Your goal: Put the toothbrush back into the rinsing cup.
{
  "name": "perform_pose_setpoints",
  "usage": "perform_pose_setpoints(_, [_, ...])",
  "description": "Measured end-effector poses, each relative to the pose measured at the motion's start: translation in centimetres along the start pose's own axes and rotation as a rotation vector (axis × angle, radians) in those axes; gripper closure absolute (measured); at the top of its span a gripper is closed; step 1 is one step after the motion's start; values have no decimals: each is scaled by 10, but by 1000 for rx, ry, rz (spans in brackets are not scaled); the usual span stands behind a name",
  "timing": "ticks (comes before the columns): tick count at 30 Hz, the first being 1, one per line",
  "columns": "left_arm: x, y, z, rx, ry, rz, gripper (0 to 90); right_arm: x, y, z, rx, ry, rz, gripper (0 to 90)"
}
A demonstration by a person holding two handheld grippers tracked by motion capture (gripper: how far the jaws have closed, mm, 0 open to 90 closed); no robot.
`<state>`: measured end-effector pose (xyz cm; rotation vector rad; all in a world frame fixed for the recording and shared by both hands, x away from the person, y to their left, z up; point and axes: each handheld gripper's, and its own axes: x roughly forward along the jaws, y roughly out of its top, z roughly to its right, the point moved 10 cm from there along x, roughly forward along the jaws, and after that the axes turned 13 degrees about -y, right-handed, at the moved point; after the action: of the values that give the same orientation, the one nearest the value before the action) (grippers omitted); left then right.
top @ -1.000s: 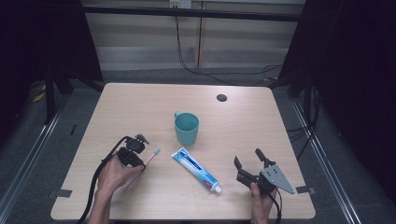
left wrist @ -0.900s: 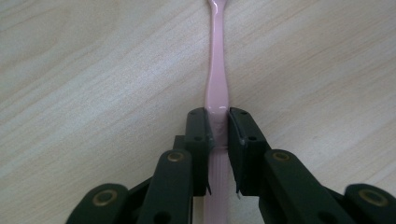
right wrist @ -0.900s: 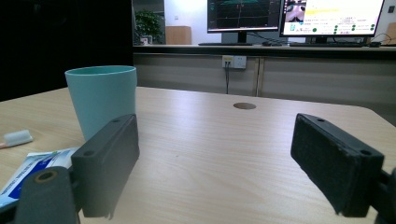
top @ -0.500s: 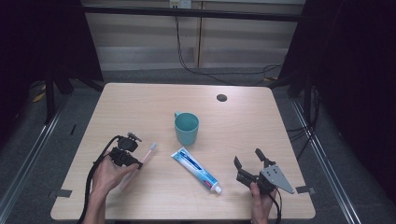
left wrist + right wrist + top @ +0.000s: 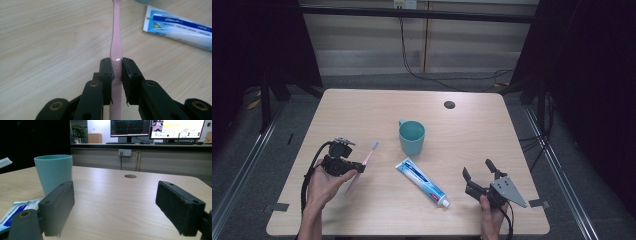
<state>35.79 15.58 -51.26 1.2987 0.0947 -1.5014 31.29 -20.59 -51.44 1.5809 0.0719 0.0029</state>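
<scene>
While the pink toothbrush [image 5: 116,47] was clamped by its handle between the closed jaws of the left gripper [image 5: 343,162], it was held above the left part of the wooden table [image 5: 362,115], its bristle end pointing toward the teal cup [image 5: 412,137]. Just right of the brush, a blue-and-white toothpaste tube [image 5: 422,181] lay flat on the table, near the cup's base. Well apart, near the table's front right corner, the right gripper [image 5: 479,180] was held with its jaws spread wide and nothing between them, facing the cup.
</scene>
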Motion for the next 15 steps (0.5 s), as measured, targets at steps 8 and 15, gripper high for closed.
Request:
perform_pose_setpoints(8, [-1,7,5,36,-27,94,789,0,0,1,7,-7,3,148])
perform_pose_setpoints(15, [-7,13,10,29,-49,188,789,0,0,1,5,-1,0,149])
